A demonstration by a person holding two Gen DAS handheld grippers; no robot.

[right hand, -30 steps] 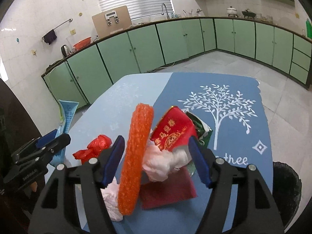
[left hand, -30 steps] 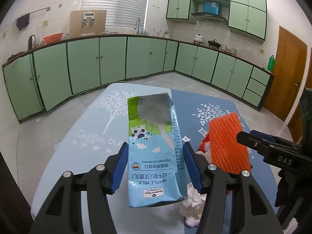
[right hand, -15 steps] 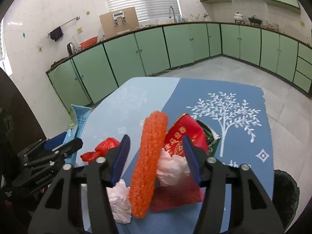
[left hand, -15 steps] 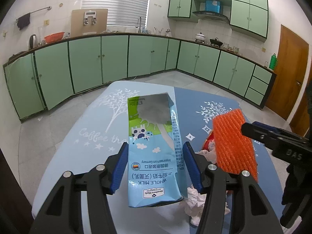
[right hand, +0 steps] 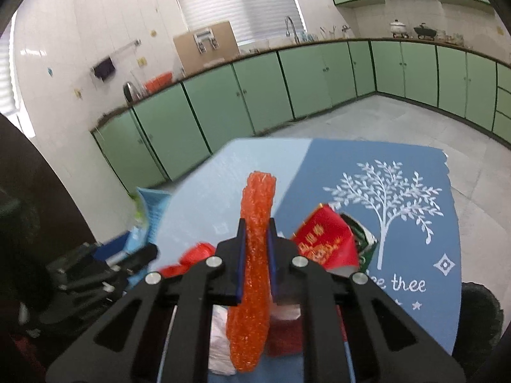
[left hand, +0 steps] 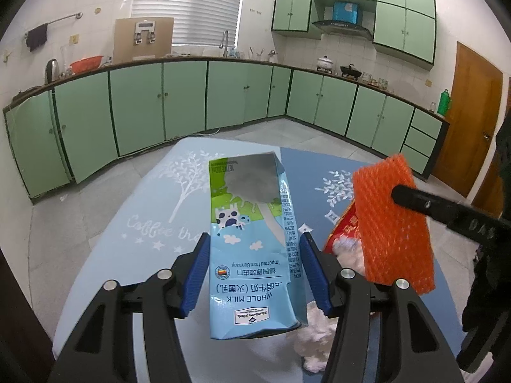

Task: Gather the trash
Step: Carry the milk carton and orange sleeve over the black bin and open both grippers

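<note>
A home kitchen. Green base cabinets (left hand: 159, 102) run in an L along white-tiled walls under a dark countertop (left hand: 242, 59), with matching wall cupboards (left hand: 345, 3) above a range hood (left hand: 341, 27). A tap (left hand: 225, 41) stands before a blinded window (left hand: 188, 6); pots (left hand: 325, 63) sit on what seems a stove. A wooden door (left hand: 469, 121) is at right.

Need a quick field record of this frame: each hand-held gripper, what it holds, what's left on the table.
left hand-held gripper: shut on milk carton, carton upside down
right hand-held gripper: jaws just closed, shut on orange foam net
still on table: red packet, white tissues, red plastic scrap
bin: dark, at table's right edge, contents hidden
</note>
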